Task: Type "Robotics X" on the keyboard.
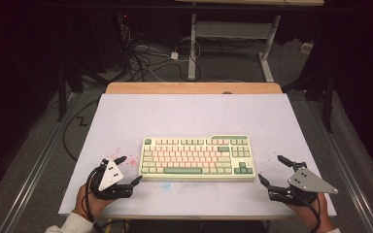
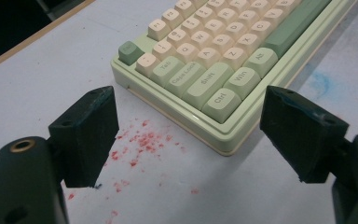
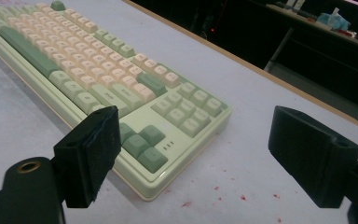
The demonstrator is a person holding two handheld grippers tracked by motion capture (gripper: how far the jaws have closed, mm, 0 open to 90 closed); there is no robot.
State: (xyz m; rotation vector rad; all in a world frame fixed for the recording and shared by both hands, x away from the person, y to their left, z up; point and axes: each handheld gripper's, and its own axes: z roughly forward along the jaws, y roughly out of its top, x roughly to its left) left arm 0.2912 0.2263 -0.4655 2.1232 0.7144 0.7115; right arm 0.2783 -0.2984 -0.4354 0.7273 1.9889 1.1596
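A: Keyboard (image 1: 197,158) position?
B: Flat on the table (image 1: 189,109), centred near the front edge.
A: Grippers?
B: Left gripper (image 1: 127,170) off its left end, right gripper (image 1: 273,171) off its right end; both spread wide, holding nothing, clear of the keyboard.

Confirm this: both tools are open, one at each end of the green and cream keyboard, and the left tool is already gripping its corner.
Not quite. The left tool grips nothing: in the left gripper view its jaws stand wide apart, short of the keyboard corner, touching nothing. The rest holds: the right tool is open too, and the high view shows one at each end.
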